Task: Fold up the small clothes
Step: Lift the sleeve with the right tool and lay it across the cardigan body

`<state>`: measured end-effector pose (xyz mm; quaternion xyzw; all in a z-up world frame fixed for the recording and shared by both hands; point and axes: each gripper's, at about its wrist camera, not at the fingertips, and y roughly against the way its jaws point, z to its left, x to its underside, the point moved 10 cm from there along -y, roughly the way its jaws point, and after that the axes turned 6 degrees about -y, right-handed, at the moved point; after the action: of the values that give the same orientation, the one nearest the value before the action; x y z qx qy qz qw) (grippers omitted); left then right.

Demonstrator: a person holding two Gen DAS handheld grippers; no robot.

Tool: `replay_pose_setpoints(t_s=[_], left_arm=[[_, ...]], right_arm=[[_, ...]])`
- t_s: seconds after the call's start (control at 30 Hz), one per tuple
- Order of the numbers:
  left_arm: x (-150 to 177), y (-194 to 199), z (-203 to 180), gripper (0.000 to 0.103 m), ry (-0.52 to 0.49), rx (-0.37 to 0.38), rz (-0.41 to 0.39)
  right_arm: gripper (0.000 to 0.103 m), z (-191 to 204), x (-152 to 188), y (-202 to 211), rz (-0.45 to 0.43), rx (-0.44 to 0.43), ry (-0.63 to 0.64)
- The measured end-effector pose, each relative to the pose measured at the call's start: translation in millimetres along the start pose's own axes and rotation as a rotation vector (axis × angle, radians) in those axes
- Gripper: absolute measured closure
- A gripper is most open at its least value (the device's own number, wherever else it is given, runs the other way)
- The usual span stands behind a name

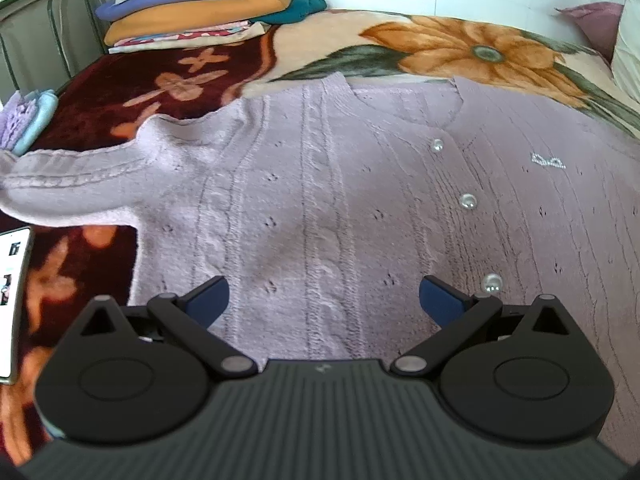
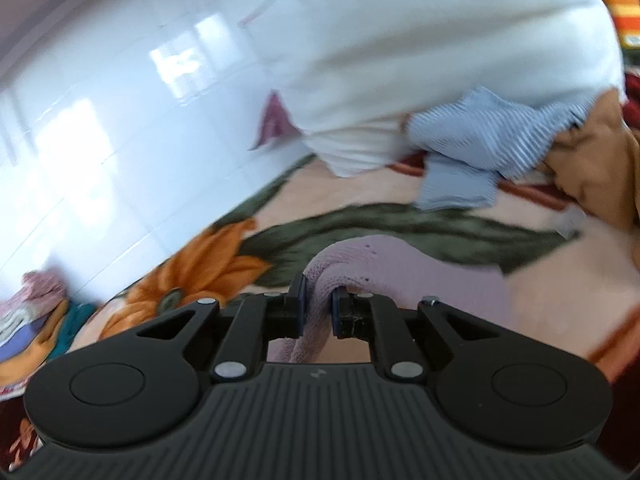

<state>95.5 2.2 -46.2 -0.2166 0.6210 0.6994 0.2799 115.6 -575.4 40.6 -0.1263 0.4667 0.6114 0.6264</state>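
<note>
Two tongs work over one lilac knitted cardigan (image 1: 320,184) that lies spread flat on a floral blanket (image 1: 460,52) covering a bed. In the left wrist view the cardigan's body runs lengthwise away from the left tongs (image 1: 323,300), its neckline at the far end toward the tiled wall and its cable ribs running the same way, while one sleeve (image 1: 72,184) stretches out sideways to the left edge of that view. A row of pearl buttons (image 1: 468,201) runs down the front, to the right of the cable ribs. The left tongs hover over the cardigan's lower part with their jaws wide apart and nothing between them. The right tongs (image 2: 319,310) are clamped on a rolled fold of the cardigan (image 2: 400,272), which arches up out of their blue pads; this view is blurred. Beyond the cardigan's far left corner sits a stack of folded clothes (image 1: 200,4), and a phone (image 1: 14,300) lies just below the sleeve.
</note>
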Motion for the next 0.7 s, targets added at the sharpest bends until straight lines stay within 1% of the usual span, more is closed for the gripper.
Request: replay_pose_setpoints(t_s=[0.17, 0.3, 0.53, 0.7], left_arm=[[-5.4, 8.5, 8.9, 0.000, -0.004, 0.003, -0.018], [-8.5, 13.4, 17.6, 0.000, -0.010, -0.002, -0.024], [-8.6, 17.2, 32.7, 0.000, 0.009, 0.002, -0.032], [-11.1, 20.0, 47.2, 0.000, 0.025, -0.008, -0.044]], right_arm=[[0.090, 47.3, 5.1, 18.7, 0.013, -0.092, 0.018], [0.090, 87.0, 16.4, 28.8, 0.021, -0.144, 0.047], [0.090, 155.7, 37.1, 45.1, 0.043, -0.224, 0.087], [0.090, 212.6, 52.1, 54.2, 0.065, -0.280, 0.148]])
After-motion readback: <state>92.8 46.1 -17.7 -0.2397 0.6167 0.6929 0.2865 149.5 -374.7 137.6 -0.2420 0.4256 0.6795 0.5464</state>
